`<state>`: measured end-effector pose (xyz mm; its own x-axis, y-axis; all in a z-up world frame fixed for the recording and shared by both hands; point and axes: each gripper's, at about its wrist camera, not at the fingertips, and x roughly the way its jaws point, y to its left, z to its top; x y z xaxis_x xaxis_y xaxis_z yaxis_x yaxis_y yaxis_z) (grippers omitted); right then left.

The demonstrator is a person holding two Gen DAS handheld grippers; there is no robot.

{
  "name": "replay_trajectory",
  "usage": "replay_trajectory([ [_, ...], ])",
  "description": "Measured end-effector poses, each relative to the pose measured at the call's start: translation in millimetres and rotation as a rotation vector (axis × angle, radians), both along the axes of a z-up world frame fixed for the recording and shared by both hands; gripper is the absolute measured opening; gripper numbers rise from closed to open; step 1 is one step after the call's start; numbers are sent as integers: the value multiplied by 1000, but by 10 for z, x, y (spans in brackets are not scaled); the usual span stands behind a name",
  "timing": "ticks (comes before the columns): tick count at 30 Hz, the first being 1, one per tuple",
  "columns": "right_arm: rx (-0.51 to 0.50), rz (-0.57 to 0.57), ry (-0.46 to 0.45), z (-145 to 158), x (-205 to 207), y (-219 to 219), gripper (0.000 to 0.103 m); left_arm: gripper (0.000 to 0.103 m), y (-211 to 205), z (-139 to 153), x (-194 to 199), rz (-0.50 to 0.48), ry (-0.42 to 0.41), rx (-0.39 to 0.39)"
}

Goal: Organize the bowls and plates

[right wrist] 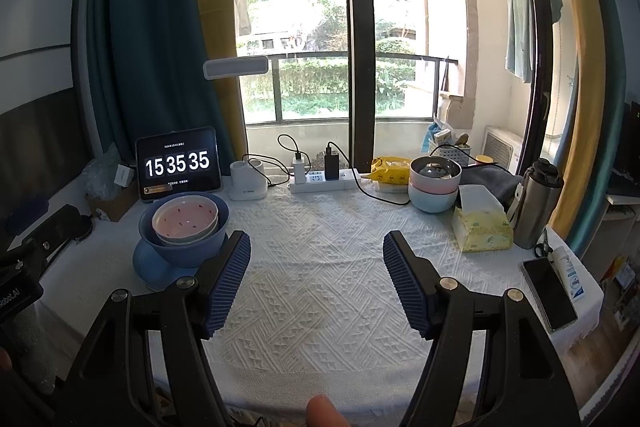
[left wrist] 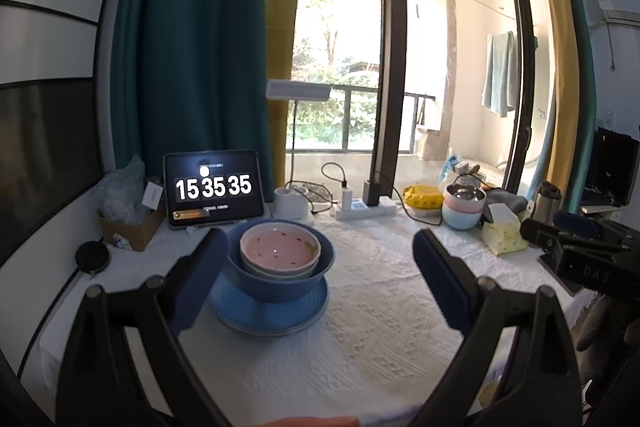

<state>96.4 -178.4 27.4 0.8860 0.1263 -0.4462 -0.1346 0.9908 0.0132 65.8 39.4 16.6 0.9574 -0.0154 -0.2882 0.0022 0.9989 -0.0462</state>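
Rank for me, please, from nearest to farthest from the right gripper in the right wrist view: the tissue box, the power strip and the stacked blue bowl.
Measured from the right gripper:
1. Stacked blue bowl, just left of the left finger, sitting on the blue plate.
2. Tissue box, off to the right, beside the steel bottle.
3. Power strip, at the table's far edge by the window.

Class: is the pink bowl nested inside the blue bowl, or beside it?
Nested: pink bowl sits inside the blue bowl, whose rim surrounds it.

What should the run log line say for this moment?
left gripper: open | right gripper: open | pink bowl in blue bowl on blue plates
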Motion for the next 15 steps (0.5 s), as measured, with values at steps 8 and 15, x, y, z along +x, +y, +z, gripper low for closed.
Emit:
replay_trajectory([
  [8, 0, -1, 0, -4, -7, -11, 72, 94, -13, -24, -3, 3, 10, 0],
  [15, 7, 11, 4, -13, -8, -33, 72, 94, -33, -50, 23, 9, 26, 23],
])
